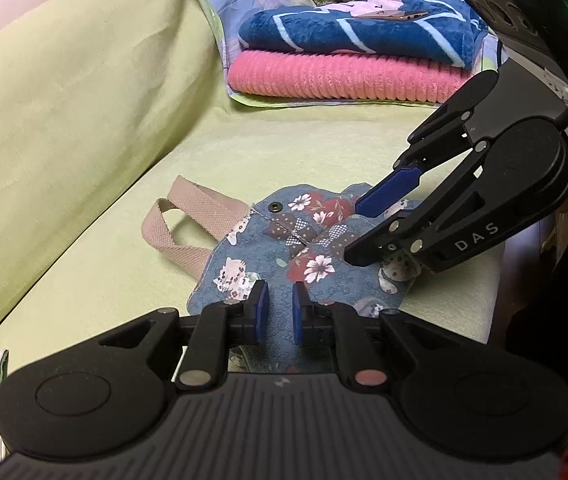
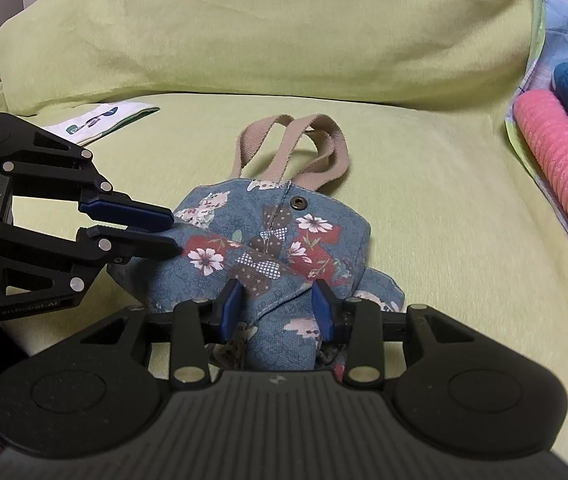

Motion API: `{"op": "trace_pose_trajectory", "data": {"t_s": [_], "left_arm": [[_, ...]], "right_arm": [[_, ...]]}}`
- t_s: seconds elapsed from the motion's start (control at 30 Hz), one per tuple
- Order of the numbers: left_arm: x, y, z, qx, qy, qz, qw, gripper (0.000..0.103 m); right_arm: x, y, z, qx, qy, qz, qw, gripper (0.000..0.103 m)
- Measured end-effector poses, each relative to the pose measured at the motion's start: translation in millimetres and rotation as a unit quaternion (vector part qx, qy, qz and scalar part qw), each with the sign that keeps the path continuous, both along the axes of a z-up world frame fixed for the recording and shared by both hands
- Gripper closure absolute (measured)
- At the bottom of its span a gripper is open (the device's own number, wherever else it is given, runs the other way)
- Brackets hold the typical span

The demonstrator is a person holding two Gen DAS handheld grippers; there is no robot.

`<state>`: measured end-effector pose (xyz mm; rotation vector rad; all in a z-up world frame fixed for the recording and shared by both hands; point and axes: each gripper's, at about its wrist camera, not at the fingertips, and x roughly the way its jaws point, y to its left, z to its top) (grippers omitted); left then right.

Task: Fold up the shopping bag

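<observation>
We have the blue floral cloth shopping bag (image 2: 268,248) pinched both sides: left gripper (image 2: 176,232) nearly closed on its left edge, right gripper (image 2: 278,314) part-open around its near fold; beige webbing handles (image 2: 295,148) point away.

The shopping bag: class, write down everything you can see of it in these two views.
The shopping bag is small, of blue woven cloth printed with flowers, dotted patches and pale animals. It has two beige webbing handles and a metal snap near its top edge. It lies partly folded on the green sofa cover, handles towards the backrest. The left hand-held gripper pinches one side of it; the right hand-held gripper straddles bunched cloth at the near end.
</observation>
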<state>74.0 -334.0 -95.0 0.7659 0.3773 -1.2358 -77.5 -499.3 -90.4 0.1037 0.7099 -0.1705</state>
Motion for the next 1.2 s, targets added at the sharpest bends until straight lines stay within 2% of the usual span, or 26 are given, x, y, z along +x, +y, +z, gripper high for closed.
{"op": "trace_pose_trajectory", "data": {"t_s": [0.73,0.77,0.8,0.9,0.93,1.0,1.07,1.13,1.2], "left_arm": [[-9.2,-1.2,1.2,-0.003,-0.003,0.010,0.9999,0.092],[-11.5,0.4,1.8,-0.003,-0.009,0.007,0.9999,0.089],[-13.8,2.0,2.4,-0.002,-0.015,0.004,0.9999,0.080],[-25.5,12.0,3.0,-0.004,-0.053,-0.010,0.9986,0.076],[-32.5,18.7,1.8,-0.008,-0.080,-0.021,0.9965,0.074],[-46.9,30.2,-6.5,-0.004,-0.141,-0.045,0.9890,0.061],[-61.0,40.8,-16.3,0.003,-0.201,-0.067,0.9772,0.061],[-70.7,45.0,-31.6,0.026,-0.262,-0.091,0.9605,0.060],[-78.2,46.0,-48.0,0.054,-0.323,-0.115,0.9378,0.059]], "right_arm": [[0.5,-1.4,0.8,0.007,0.002,-0.001,1.000,0.068],[0.4,-1.6,0.9,0.007,0.002,-0.001,1.000,0.068],[0.4,-1.9,0.8,0.008,0.001,-0.001,1.000,0.068],[-1.2,-3.3,1.3,0.015,-0.001,-0.003,1.000,0.068],[-1.9,-4.5,1.1,0.018,-0.002,-0.003,1.000,0.068],[-2.2,-5.2,0.9,0.020,-0.003,-0.003,1.000,0.068],[-2.1,-5.5,0.8,0.021,-0.003,-0.002,1.000,0.068],[-2.1,-5.7,0.8,0.021,-0.003,-0.002,1.000,0.068],[-2.0,-6.0,0.7,0.021,-0.004,-0.002,1.000,0.068]]}}
